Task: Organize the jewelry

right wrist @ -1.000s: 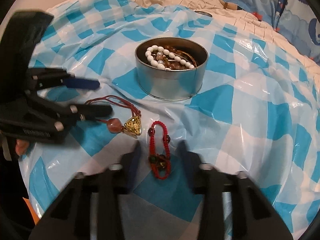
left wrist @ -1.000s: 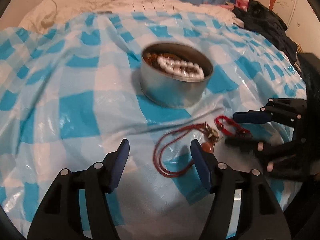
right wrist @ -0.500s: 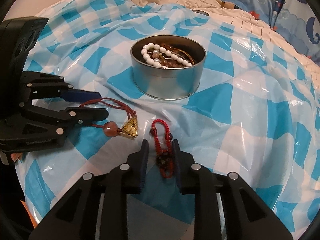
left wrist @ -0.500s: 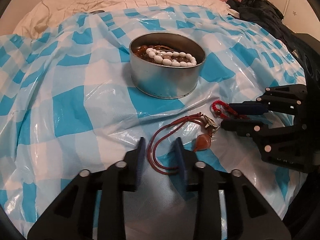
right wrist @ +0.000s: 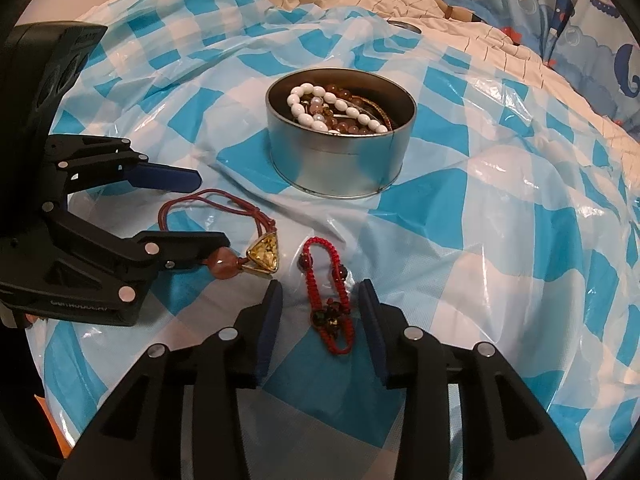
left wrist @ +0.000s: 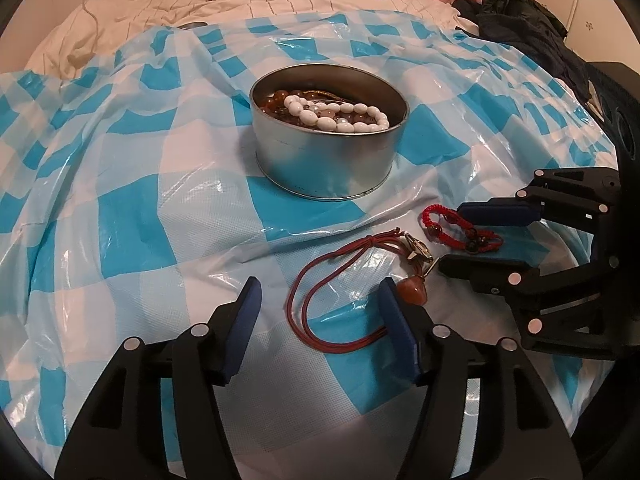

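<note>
- The left tool (left wrist: 318, 322) is seen with its fingers apart over the blue-and-white checked plastic sheet (left wrist: 120, 224) spread on the bed; its jaws have just been opening.
- The near loop of the dark red cord necklace (left wrist: 332, 280) is found between the left tool's fingers without being pressed by the pads, though the cord runs up against the right-hand pad; the gold triangular pendant (right wrist: 264, 256) and the reddish stone bead (right wrist: 224, 266) lie just beyond that finger's tip.
- The right tool (right wrist: 320, 300) is likewise parted, its jaws having just been opening.
- The red braided bracelet (right wrist: 328, 300) is laid flat on the sheet between the right tool's fingers, with clear space on both sides; its far end reaches out past the fingertips.
- The necklace and the bracelet are placed just beside each other, both in front of the tin and apart from it.
- One round metal tin (left wrist: 328, 160) is stood upright and uncovered on the sheet, beyond both tools.
- Inside the tin a string of white oval beads (left wrist: 340, 114) is laid on top of brownish bead strands; the number of those strands cannot be told.
- Counted: two tools, one tin, and two pieces of jewelry outside it.
</note>
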The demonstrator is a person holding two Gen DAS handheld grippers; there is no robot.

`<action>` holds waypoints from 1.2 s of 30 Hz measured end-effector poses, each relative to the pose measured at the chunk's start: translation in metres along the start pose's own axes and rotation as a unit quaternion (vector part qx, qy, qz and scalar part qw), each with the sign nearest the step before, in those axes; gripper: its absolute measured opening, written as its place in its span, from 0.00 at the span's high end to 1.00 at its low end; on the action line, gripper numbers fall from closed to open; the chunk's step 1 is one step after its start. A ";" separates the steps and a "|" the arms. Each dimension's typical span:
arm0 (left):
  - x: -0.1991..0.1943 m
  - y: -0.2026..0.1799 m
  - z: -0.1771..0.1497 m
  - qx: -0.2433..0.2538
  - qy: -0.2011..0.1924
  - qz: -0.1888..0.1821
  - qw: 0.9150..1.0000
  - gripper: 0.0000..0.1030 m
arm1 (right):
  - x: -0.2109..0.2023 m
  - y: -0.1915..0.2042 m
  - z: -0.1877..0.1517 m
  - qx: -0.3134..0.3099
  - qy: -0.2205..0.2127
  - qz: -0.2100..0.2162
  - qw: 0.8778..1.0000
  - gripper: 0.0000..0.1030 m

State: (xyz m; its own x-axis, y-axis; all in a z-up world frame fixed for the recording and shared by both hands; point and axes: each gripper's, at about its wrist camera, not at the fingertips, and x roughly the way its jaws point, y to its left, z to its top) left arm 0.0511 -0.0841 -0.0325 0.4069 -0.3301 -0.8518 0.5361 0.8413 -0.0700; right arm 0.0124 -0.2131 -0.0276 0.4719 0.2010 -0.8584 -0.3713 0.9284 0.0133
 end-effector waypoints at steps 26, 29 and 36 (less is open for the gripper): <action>0.002 -0.006 -0.001 0.011 0.000 0.006 1.000 0.34 | 0.000 -0.001 -0.001 -0.003 0.001 -0.024 1.000 0.41; 0.002 -0.006 0.000 0.010 0.002 0.005 1.000 0.35 | 0.000 -0.001 0.000 0.003 0.001 0.002 1.000 0.61; -0.005 0.001 0.001 -0.010 0.009 -0.014 1.000 0.94 | -0.001 -0.014 0.002 0.053 -0.006 0.042 0.998 0.88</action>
State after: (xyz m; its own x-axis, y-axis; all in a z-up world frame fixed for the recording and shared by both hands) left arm 0.0503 -0.0819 -0.0279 0.3784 -0.3455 -0.8587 0.5323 0.8402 -0.1035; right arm 0.0191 -0.2256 -0.0258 0.4530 0.2830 -0.8454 -0.3237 0.9358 0.1398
